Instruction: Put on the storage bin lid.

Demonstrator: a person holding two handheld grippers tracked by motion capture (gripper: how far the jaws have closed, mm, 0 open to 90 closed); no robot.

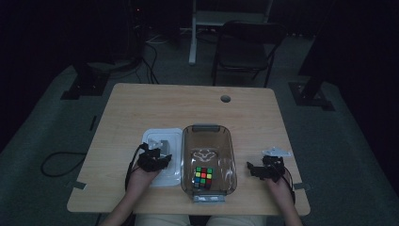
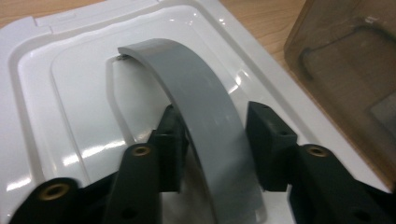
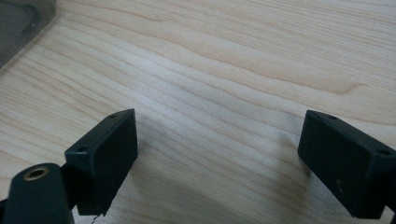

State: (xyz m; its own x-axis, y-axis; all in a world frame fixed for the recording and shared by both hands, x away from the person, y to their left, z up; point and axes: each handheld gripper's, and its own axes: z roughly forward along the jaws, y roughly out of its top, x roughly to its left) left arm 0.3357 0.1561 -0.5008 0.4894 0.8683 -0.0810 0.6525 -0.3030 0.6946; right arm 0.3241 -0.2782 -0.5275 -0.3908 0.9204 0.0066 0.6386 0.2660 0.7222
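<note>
Taking the clear box point(image 1: 209, 160) in the middle of the tabletop point(image 1: 141, 108) as the landmark: just left of it lies its white lid point(image 1: 162, 157), top side up and touching or nearly touching the box wall. The left tongs point(image 2: 215, 140) sit over that lid with the grey arched handle point(image 2: 196, 107) between their jaws; one jaw looks pressed to the handle, the other stands a little off it, so I judge them closing on it rather than pinching hard. That placement suggests the lid is about to be lifted by the handle, probably to cover the box.

The box itself is smoky, see-through plastic with grey latches at its near and far ends. A colour-tiled puzzle cube point(image 1: 203, 177) rests inside, toward the near end.

Right of the box, well apart from it, the right tongs point(image 3: 219, 149) hover low over bare wood with jaws spread wide and nothing between them, apparently waiting in reserve.
</note>
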